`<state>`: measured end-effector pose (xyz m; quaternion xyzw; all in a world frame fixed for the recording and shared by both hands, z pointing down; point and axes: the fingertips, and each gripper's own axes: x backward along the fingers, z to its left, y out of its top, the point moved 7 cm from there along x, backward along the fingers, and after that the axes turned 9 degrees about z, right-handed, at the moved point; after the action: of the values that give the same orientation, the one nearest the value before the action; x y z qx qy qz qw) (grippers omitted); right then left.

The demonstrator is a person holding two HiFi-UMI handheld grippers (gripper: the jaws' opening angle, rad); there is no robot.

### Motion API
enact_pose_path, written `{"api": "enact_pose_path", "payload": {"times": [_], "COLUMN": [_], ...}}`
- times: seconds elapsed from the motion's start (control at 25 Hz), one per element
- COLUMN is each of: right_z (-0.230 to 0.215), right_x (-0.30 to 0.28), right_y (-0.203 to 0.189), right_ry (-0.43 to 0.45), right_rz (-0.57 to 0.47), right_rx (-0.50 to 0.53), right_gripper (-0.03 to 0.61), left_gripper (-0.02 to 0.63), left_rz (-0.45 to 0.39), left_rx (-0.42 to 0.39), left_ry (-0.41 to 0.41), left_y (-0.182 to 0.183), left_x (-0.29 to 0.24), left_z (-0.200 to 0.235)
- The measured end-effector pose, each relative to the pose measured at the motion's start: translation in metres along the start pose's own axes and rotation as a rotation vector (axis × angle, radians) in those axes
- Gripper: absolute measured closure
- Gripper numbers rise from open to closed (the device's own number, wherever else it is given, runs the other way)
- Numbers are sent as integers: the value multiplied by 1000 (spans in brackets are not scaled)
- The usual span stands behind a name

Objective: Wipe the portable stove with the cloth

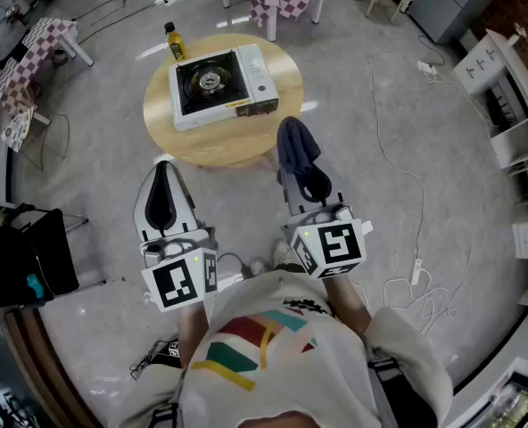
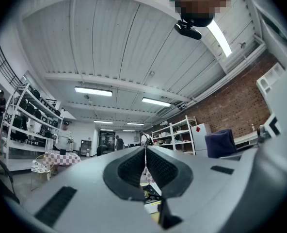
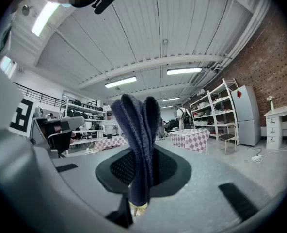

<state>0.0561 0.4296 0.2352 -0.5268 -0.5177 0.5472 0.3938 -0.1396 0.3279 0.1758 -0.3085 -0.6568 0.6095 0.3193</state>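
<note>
Grippers sit side by side above a grey concrete floor (image 1: 407,105), just short of a round, pale wooden counter (image 1: 193,145). At left, the left gripper (image 1: 162,172) has its ribbed black pads pressed together, with nothing between them. On the counter beyond it, a small yellow bottle (image 1: 174,41) with a dark cap stands at the far left edge, just beside the portable stove (image 1: 221,86). The stove is a pale, boxy metal unit with a dark square well, a round burner and a control panel at its right end, set slightly askew across the counter's middle. At right, the right gripper (image 1: 304,178) pinches the cloth (image 1: 295,145), dark blue and nubby. Folded and bunched, it sticks out past the jaw tips and overlaps the counter's near edge in the head view, apart from the stove.
</note>
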Motion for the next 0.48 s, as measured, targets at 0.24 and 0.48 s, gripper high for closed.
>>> {"api": "enact_pose_path", "payload": {"times": [0.24,0.48], "right_z": [-5,-13], "right_x": [-5,-10], "right_y": [-2,-1], "right_ry": [-12,3], "right_rz": [8,9], "right_rx": [1,6], "right_gripper": [546,546], "left_gripper": [606,606], "left_rz": [-11,-6], "left_rx": [-14,-18], "left_ry": [-19,-3], "left_y": [-2,-3], "left_x": [-6,-13], "left_z": [-3,-4]}}
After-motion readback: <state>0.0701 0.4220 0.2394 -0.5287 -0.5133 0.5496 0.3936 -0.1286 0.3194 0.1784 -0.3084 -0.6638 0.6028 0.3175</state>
